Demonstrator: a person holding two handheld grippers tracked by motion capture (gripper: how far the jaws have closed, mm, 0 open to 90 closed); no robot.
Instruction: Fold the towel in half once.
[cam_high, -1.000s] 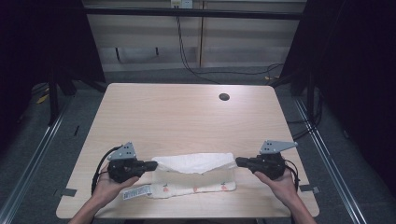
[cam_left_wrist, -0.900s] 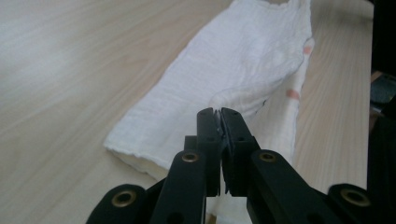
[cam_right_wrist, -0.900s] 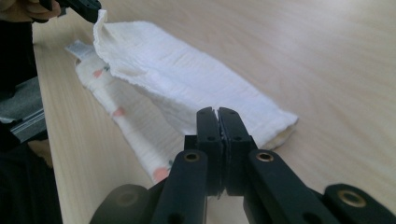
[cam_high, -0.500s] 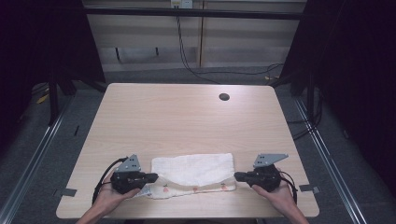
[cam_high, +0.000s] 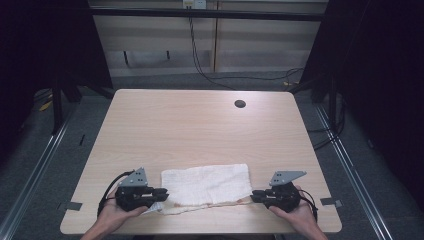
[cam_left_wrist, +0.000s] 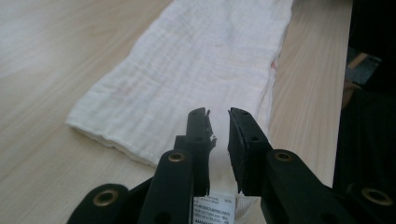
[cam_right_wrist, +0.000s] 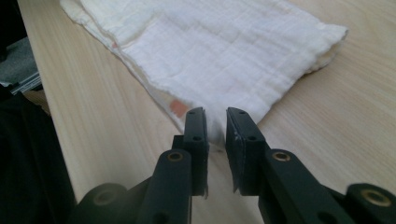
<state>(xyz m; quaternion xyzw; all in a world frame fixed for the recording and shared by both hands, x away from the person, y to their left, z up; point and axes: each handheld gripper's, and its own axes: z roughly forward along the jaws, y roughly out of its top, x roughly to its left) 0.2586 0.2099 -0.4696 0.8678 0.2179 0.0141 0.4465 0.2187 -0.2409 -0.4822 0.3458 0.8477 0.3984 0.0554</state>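
Two tongs rest low at the near edge of the counter (cam_high: 200, 125) in the high view, the left tongs (cam_high: 162, 194) at the left end of a folded white cloth (cam_high: 207, 185) and the right tongs (cam_high: 255, 196) at its right end. The cloth lies flat near the front rim, folded double, and the far half of the counter is free except for a small dark hole (cam_high: 240, 103), so there is much room to move forward and little room behind. In the left gripper view, the left tongs (cam_left_wrist: 218, 116) have just been opening and now stand a little apart; the cloth (cam_left_wrist: 196, 65) corner lies under and between the jaws, with a small white label (cam_left_wrist: 212, 207) below them, and the pads do not press on it. In the right gripper view, the right tongs (cam_right_wrist: 215, 114) have just been opening too and stand a little apart over the cloth (cam_right_wrist: 215, 46) corner, not pinching it. I judge that the fold can go wrong here: if a jaw drags back while fabric still clings to it, the top layer slides and the edges no longer match. Also, the cloth is close to the front rim, so a pull toward the person may bring it over the edge.
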